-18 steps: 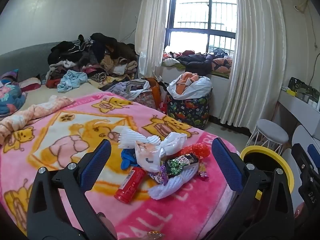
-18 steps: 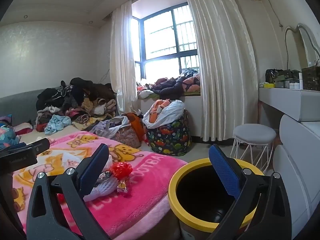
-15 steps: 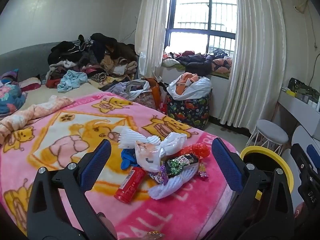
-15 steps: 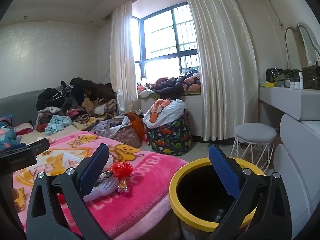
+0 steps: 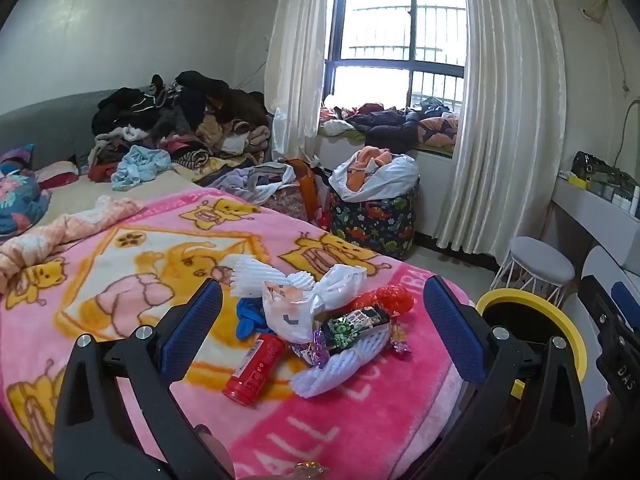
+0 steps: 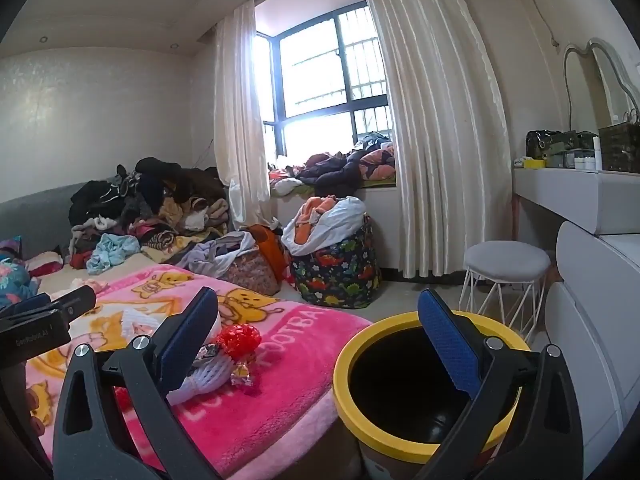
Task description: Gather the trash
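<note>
A heap of trash lies on the pink blanket (image 5: 120,280): a red can (image 5: 254,370), white foam nets (image 5: 340,364), a white plastic bag (image 5: 288,312), a blue scrap (image 5: 246,316), a dark snack packet (image 5: 356,326), candy wrappers (image 5: 400,344) and a red mesh ball (image 5: 386,300) (image 6: 239,338). My left gripper (image 5: 322,334) is open and empty, hovering just short of the heap. My right gripper (image 6: 318,344) is open and empty, above the rim of the yellow-rimmed black bin (image 6: 416,388) (image 5: 532,316) beside the bed.
Piled clothes (image 5: 180,120) cover the bed's far end. A dinosaur-print basket (image 5: 376,220) with a white bag stands by the curtain. A grey stool (image 6: 506,266) and a white dresser (image 6: 592,264) are on the right.
</note>
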